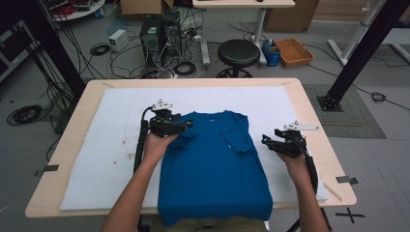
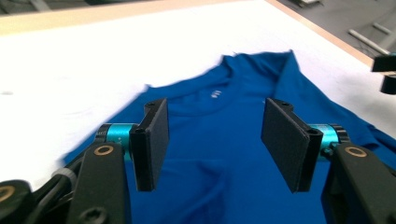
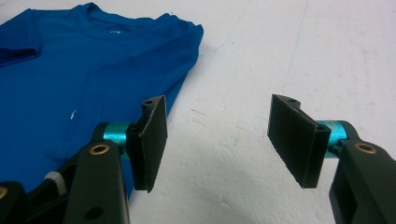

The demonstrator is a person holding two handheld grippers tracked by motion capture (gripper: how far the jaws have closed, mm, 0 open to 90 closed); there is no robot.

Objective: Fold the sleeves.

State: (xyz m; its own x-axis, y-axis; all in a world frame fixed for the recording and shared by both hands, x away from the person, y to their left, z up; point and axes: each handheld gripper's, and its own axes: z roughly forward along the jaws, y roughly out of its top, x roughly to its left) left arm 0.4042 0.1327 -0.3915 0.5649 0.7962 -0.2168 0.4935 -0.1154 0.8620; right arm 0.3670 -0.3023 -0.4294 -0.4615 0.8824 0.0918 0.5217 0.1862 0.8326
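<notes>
A blue T-shirt (image 1: 212, 164) lies on the white mat, collar toward the far side, both sleeves folded in over the body, its hem hanging over the near table edge. My left gripper (image 1: 186, 125) hovers over the shirt's left shoulder, jaws open with nothing between them; in the left gripper view the collar (image 2: 219, 93) shows past the open left gripper (image 2: 215, 144). My right gripper (image 1: 266, 141) is just off the shirt's right edge, over the mat. In the right gripper view the right gripper (image 3: 217, 140) stands open over bare mat, with the shirt (image 3: 84, 79) to its left.
A white mat (image 1: 121, 130) with a few stains covers most of the wooden table (image 1: 309, 111). Beyond the far edge are a black stool (image 1: 238, 53), computer towers, cables and an orange crate (image 1: 293, 51). Black frame posts stand at both sides.
</notes>
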